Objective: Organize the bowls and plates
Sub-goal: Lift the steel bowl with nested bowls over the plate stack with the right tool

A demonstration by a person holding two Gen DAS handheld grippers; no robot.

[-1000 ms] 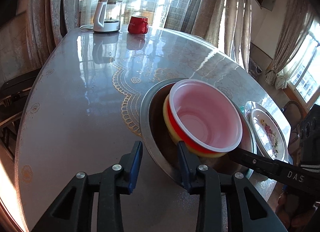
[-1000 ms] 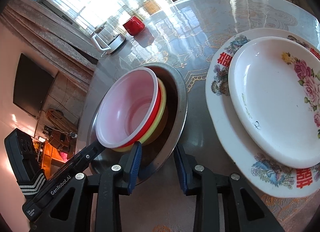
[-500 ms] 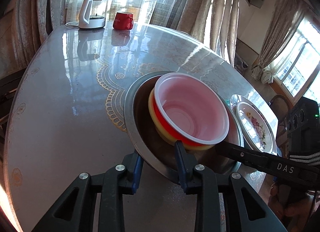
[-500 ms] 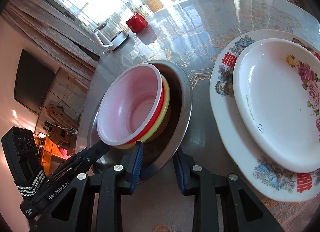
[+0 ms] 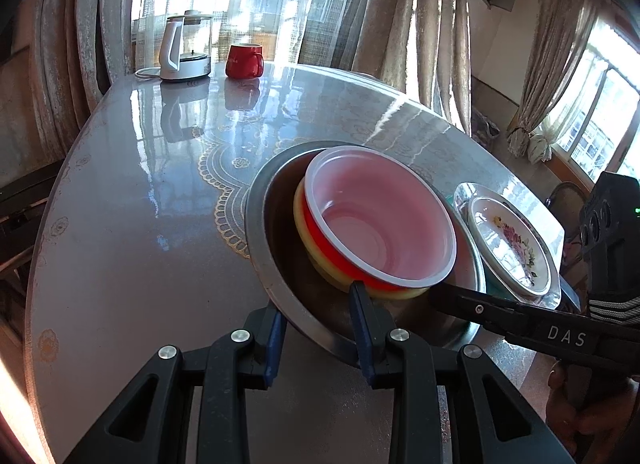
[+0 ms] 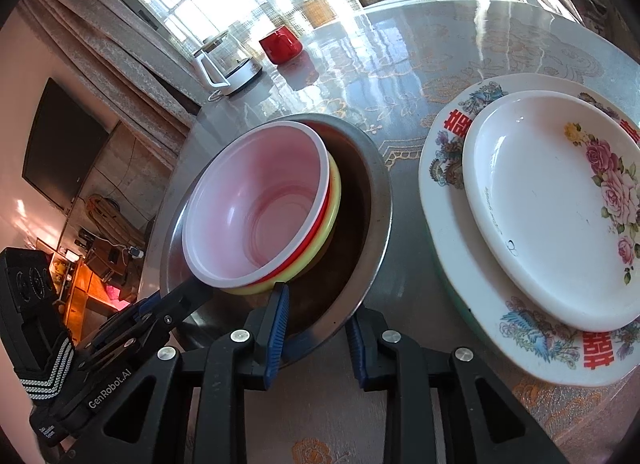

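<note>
A steel basin (image 5: 259, 223) (image 6: 380, 191) stands on the table and holds three nested bowls: a pink-white bowl (image 5: 380, 223) (image 6: 256, 199) on top, a red one under it, a yellow one lowest. My left gripper (image 5: 318, 332) is shut on the basin's near rim, one finger outside and one inside. My right gripper (image 6: 316, 332) grips the rim on the side toward the plates in the same way. A small rose-patterned plate (image 6: 560, 203) lies on a larger decorated plate (image 6: 444, 167) right of the basin.
A glass kettle (image 5: 184, 51) and a red mug (image 5: 244, 60) stand at the table's far edge by the curtains. The round table (image 5: 140, 223) is glossy, with a lace pattern. A person's hand (image 5: 580, 416) shows at the lower right.
Both pairs of jaws have narrowed a little onto the basin's rim. The left wrist view has shifted slightly; basin, bowls and plates have stayed put.
</note>
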